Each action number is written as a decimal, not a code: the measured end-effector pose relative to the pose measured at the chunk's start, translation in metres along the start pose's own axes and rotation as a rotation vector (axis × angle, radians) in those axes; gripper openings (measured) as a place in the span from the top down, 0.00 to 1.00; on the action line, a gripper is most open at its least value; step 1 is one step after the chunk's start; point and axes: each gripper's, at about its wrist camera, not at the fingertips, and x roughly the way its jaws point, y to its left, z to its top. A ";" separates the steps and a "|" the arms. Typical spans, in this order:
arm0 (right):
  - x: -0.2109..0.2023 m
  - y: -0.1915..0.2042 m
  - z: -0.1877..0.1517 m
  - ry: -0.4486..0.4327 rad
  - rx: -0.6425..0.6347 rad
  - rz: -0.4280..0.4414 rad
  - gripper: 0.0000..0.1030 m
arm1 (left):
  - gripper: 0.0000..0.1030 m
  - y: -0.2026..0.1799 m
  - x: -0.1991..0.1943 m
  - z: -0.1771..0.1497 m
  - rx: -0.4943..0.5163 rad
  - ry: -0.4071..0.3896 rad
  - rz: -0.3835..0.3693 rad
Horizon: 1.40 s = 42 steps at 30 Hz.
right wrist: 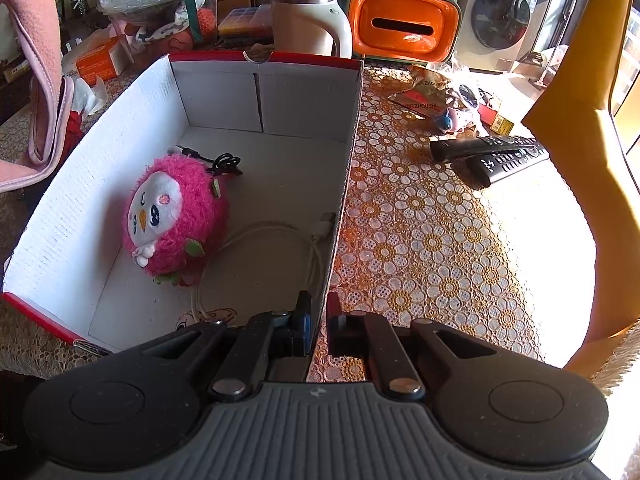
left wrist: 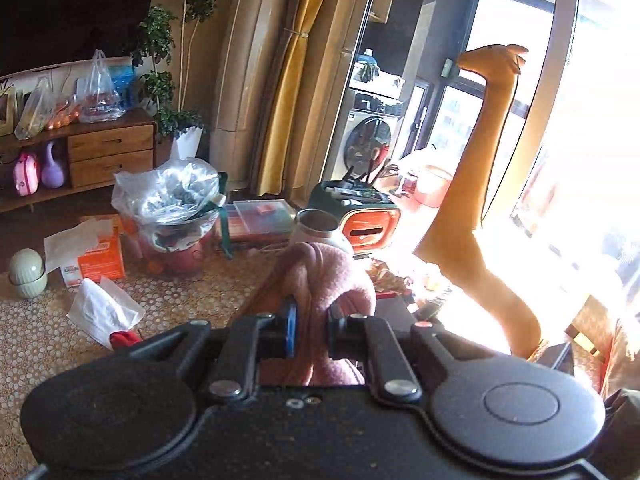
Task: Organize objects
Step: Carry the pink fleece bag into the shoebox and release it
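My left gripper (left wrist: pixel 312 330) is shut on a bunched pink fleece cloth (left wrist: pixel 328 276), lifted above the table. The same pink cloth (right wrist: pixel 36 80) hangs at the upper left of the right wrist view, above the box's left side. My right gripper (right wrist: pixel 318 320) is shut on the right wall of a white cardboard box with a red rim (right wrist: pixel 344 184). Inside the box lie a pink fluffy plush toy (right wrist: pixel 172 220), a white cable (right wrist: pixel 280 240) and a black cable (right wrist: pixel 224 162).
Two black remotes (right wrist: pixel 500 156) and snack packets (right wrist: pixel 432 96) lie on the floral tablecloth to the right of the box. Behind it stand a cream kettle (right wrist: pixel 308 20) and an orange tissue holder (right wrist: pixel 404 26). A tall orange giraffe figure (left wrist: pixel 492 160) stands at the right. Tissues (left wrist: pixel 104 312) and an orange carton (left wrist: pixel 100 258) lie at the left.
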 end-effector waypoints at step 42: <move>0.000 -0.004 -0.001 0.000 0.014 0.045 0.92 | 0.88 -0.095 0.203 -0.060 -0.024 0.341 0.064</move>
